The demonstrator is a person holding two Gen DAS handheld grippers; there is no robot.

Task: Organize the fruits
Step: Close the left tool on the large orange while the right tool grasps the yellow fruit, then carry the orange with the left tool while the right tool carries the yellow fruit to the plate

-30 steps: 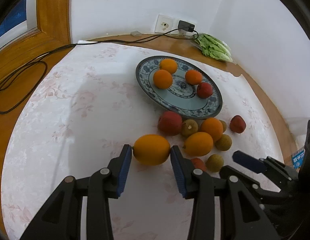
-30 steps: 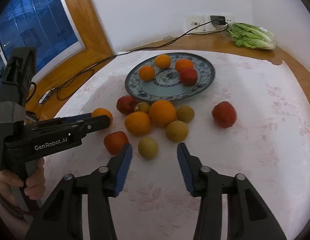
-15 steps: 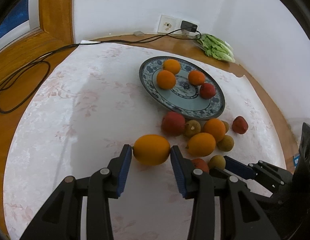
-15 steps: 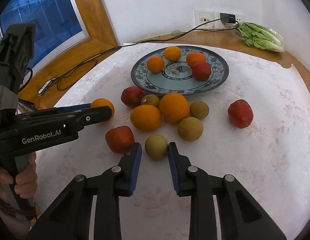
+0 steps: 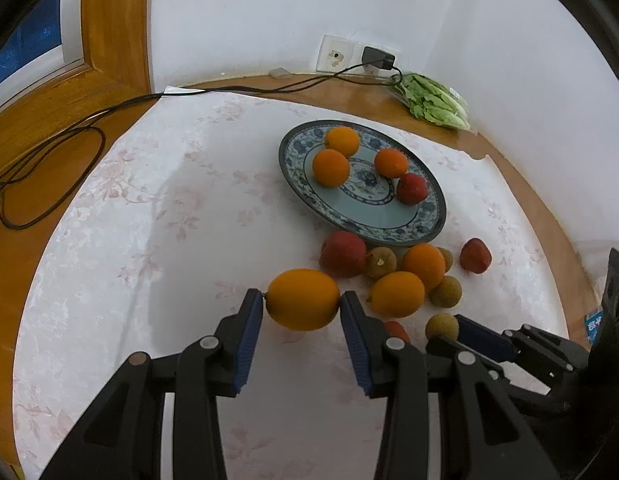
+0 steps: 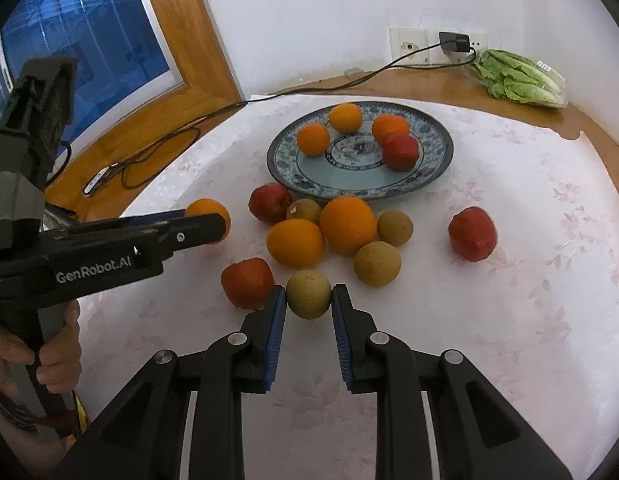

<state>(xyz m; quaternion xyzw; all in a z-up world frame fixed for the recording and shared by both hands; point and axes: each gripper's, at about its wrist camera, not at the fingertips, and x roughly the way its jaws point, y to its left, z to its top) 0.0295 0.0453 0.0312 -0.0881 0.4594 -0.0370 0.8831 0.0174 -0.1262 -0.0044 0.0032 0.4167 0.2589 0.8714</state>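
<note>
Fruits lie in a loose cluster on the pale floral tablecloth [image 6: 509,320], just in front of a blue-patterned plate [image 6: 441,160] that already carries three oranges and one red fruit. The left gripper [image 5: 302,308] is clamped on an orange [image 5: 303,299], both blue pads pressed to its ends; whether that orange is lifted or resting on the cloth cannot be told from either view. In the right wrist view the same orange [image 6: 209,216] is mostly hidden behind the left gripper's finger, only its top and right edge showing. The right gripper [image 6: 308,300] is closed on a small brown-green round fruit [image 6: 308,294], its kind hard to make out, with both pads touching its sides. A red fruit [image 6: 247,282] sits just beside the right gripper's left finger. From the left wrist view that red fruit [image 5: 396,329] is largely covered by the left gripper's finger, and the gripped brown fruit [image 5: 441,326] is partly masked by the right gripper's blue pad. Behind them two oranges [image 6: 321,232], three more brown fruits and another red fruit crowd together, while a red fruit [image 6: 472,233] sits well apart to the right. Bagged lettuce [image 6: 517,80] lies by the wall, near a plugged-in charger [image 6: 453,42].
</note>
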